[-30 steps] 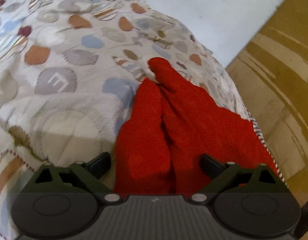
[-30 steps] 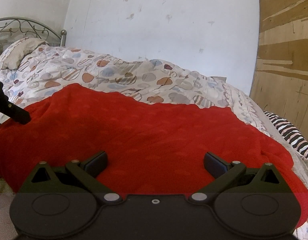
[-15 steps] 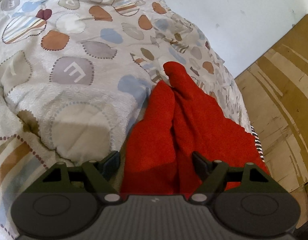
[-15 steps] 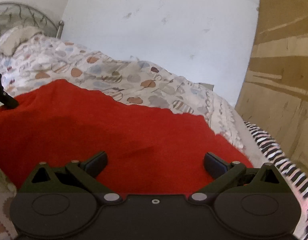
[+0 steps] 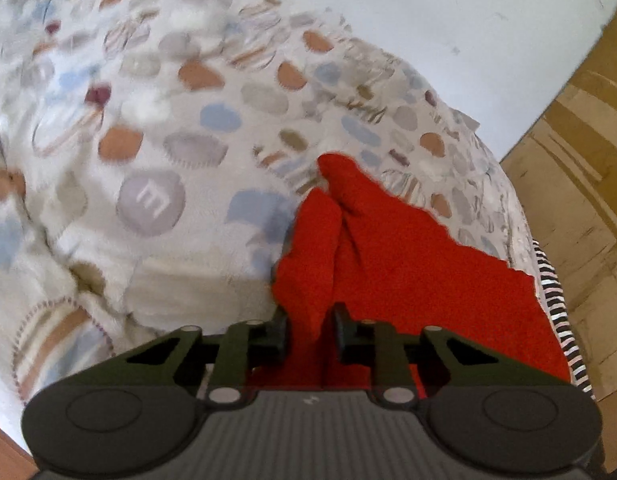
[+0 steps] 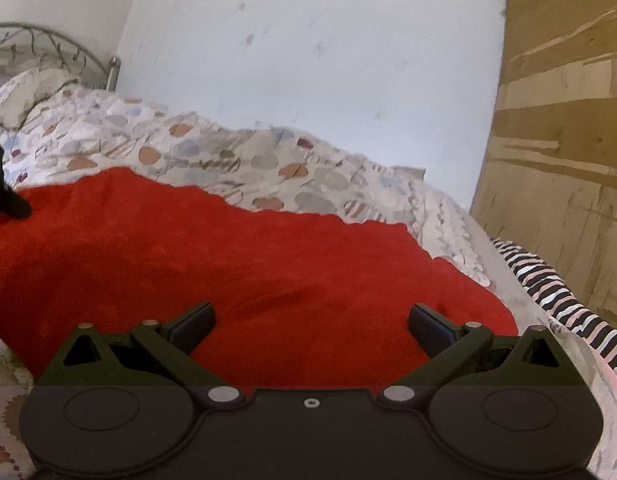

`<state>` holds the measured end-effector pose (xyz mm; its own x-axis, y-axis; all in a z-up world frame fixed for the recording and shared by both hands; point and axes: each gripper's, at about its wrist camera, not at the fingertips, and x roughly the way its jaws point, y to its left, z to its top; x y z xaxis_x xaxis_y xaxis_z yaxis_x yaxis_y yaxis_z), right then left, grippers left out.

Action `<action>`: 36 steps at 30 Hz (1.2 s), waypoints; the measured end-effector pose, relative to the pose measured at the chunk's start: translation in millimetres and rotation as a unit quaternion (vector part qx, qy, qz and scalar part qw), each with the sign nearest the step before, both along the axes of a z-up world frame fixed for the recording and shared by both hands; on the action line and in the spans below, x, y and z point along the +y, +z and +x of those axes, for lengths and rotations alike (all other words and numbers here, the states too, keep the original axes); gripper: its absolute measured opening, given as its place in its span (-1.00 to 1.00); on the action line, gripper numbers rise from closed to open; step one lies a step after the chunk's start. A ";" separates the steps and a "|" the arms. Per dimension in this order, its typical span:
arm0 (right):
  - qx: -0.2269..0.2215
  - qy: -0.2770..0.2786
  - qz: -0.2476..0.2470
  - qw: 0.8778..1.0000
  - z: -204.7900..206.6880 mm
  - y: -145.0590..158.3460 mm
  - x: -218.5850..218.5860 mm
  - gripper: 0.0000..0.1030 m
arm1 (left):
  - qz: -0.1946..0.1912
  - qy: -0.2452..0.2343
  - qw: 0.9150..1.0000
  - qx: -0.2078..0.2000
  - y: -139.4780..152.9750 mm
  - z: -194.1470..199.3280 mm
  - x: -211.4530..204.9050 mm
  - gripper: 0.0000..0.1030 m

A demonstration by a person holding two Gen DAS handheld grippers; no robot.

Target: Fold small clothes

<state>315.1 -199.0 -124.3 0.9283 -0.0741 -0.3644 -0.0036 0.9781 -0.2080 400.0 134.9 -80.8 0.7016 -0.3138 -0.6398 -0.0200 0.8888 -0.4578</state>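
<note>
A red knitted garment (image 6: 248, 260) lies spread on the bed. In the left wrist view its left end (image 5: 388, 256) is bunched into a raised fold. My left gripper (image 5: 310, 328) is closing, its jaws narrow, with that fold pinched between the pads. The left gripper's black finger (image 6: 8, 196) also shows at the far left edge of the right wrist view, at the garment's corner. My right gripper (image 6: 310, 320) stands open low over the near edge of the garment, with cloth below it and nothing between its fingers.
A quilt (image 5: 168, 160) printed with round blotches covers the bed. A black-and-white striped cloth (image 6: 548, 288) lies along the right edge. A brown board wall (image 6: 556, 160) rises at the right, a white wall behind. A metal headboard (image 6: 48, 44) and a pillow (image 6: 20, 96) are far left.
The left jaws have gone from wide apart to narrow, pinching the fold of red cloth, and the left gripper has lifted. The right gripper has stayed open over the cloth, hardly moving.
</note>
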 end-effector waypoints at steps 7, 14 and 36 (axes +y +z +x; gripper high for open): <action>0.022 0.011 -0.014 1.000 2.6 16.4 -4.6 0.99 | 0.071 -0.084 0.990 -0.083 75.0 -6.5 -67.5 -0.71; -0.014 0.008 -0.064 0.998 -25.8 27.4 -23.2 0.99 | 0.082 -0.166 0.975 -0.125 118.1 7.3 -164.9 -0.74; -0.027 -0.029 -0.012 0.999 -56.1 2.4 -86.0 0.99 | 0.064 -0.333 0.936 -0.094 66.2 -9.5 -285.8 0.56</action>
